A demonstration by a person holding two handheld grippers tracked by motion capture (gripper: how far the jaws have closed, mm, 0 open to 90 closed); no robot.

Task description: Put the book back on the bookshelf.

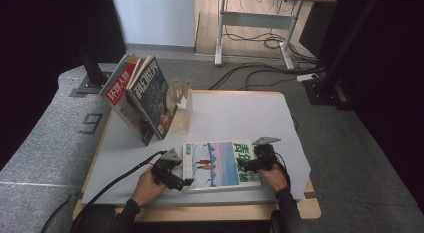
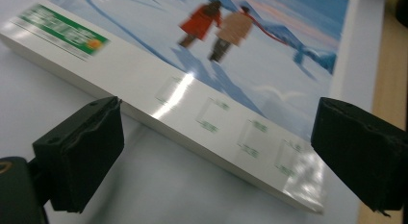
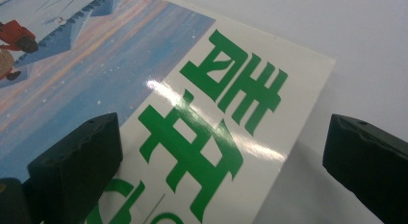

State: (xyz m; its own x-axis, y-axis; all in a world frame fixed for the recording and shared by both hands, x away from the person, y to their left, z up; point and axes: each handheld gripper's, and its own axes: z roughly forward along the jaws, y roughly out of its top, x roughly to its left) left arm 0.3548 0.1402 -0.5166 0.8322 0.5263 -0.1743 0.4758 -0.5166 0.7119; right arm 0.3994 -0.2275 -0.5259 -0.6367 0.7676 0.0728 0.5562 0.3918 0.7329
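1. Glossy snow-scene magazine (image 1: 220,164) lies flat at lower centre on the white surface (image 1: 240,118); upright magazines (image 1: 140,95) lean upper left.
2. Left hand-held gripper (image 2: 216,152): jaws spread astride the spine, nothing pinched.
3. Right hand-held gripper (image 3: 221,171): spread over the green title; lifting not yet begun.

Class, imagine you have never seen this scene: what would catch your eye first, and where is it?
First, the magazine with a snowy blue cover and big green characters, lying flat at the near edge of the white table. The left gripper and right gripper flank it, jaws open. At the far left, two more magazines lean upright against a wooden stand.
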